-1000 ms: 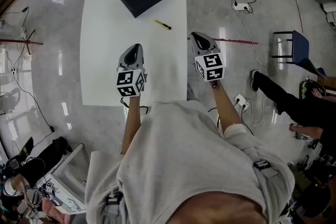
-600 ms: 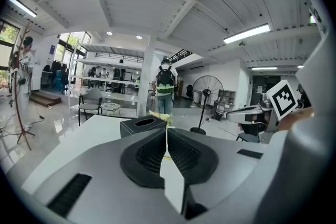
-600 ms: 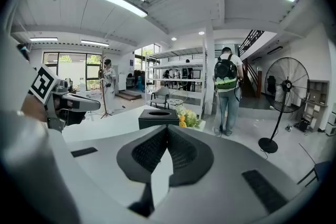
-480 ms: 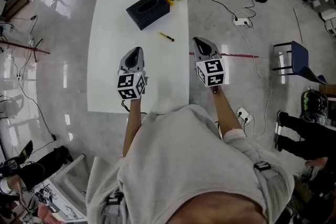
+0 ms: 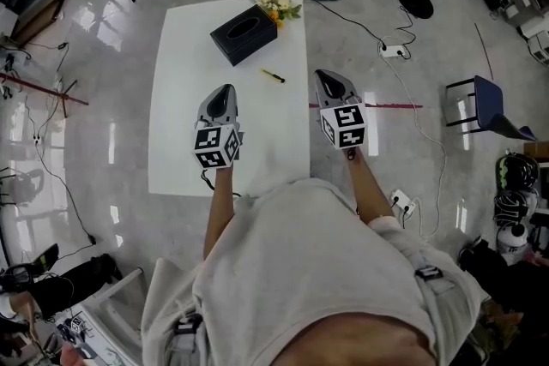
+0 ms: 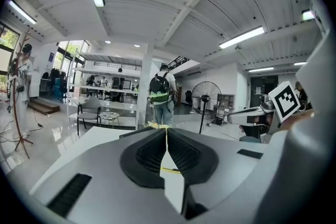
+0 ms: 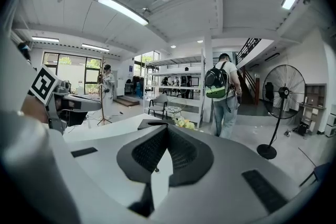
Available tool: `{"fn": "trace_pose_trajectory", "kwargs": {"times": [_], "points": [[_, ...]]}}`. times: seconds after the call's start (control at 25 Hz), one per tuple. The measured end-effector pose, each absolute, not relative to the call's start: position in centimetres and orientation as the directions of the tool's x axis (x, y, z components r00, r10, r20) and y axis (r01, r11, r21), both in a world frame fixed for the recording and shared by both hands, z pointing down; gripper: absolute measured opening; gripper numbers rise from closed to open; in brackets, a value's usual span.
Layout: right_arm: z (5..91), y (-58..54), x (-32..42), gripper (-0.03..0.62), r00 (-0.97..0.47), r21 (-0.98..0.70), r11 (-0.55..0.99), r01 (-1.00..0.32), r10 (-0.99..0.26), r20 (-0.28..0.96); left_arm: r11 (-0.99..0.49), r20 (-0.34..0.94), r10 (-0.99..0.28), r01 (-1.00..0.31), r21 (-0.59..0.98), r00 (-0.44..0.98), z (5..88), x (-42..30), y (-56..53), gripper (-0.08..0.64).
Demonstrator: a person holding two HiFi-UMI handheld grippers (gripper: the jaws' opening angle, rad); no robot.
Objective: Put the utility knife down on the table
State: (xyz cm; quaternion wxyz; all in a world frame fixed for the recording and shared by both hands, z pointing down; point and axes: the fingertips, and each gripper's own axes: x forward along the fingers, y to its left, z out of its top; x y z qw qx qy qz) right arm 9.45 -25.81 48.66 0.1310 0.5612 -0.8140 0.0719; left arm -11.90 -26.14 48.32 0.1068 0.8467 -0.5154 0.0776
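Left hand-held gripper [image 5: 226, 88]: its two jaws are pressed together. Nothing is between them. It is held up in the air over the white surface [image 5: 184, 64].
Right hand-held gripper [image 5: 324, 75]: its jaws are also pressed together, with nothing in them. It is held up in the air by the right edge of the surface.
Utility knife [image 5: 273, 75]: a small yellow and black thing lying flat on the surface. Nothing is touching it.
What is done: the knife is already down on the surface and neither hand-held gripper has hold of it. I think the job is finished.
What is left: nothing much that I can see. The hands may just need to move away.
Knife and the hand-held grippers: the knife lies a little ahead of the two tips, about halfway between them from side to side. It is apart from both. In the left gripper view, a thin yellow line shows through the gap under the closed jaws; that is likely the knife down on the surface.
Other things near the knife: a black box [image 5: 244, 34] and some flowers [image 5: 279, 6] sit farther back on the surface, past the knife.
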Motion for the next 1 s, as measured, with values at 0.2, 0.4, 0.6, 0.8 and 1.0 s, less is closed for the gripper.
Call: {"fn": "trace_pose_trajectory", "kwargs": {"times": [0.2, 0.4, 0.6, 0.8, 1.0], "points": [[48.4, -25.8, 9.46, 0.032, -0.338, 0.028, 0.36, -0.933, -0.898, 0.283, -0.449, 0.232, -0.858, -0.888, 0.097, 0.459, 47.94, -11.66, -26.04, 0.026], [48.07, -25.77, 9.22, 0.032, -0.346, 0.033, 0.369, -0.929, -0.896, 0.278, -0.445, 0.228, -0.862, -0.891, 0.091, 0.453, 47.73, -11.71, -25.93, 0.026], [47.8, -26.0, 9.04, 0.032, -0.353, 0.037, 0.377, -0.925, -0.894, 0.277, -0.444, 0.227, -0.862, -0.891, 0.091, 0.453, 47.6, -11.56, -26.02, 0.026], [47.75, -26.16, 8.81, 0.032, -0.361, 0.045, 0.387, -0.921, -0.89, 0.279, -0.443, 0.226, -0.863, -0.892, 0.09, 0.452, 47.57, -11.58, -26.19, 0.026], [47.78, -26.43, 8.75, 0.032, -0.364, 0.048, 0.391, -0.919, -0.889, 0.276, -0.44, 0.221, -0.866, -0.894, 0.087, 0.448, 47.49, -11.71, -26.59, 0.026]]}}
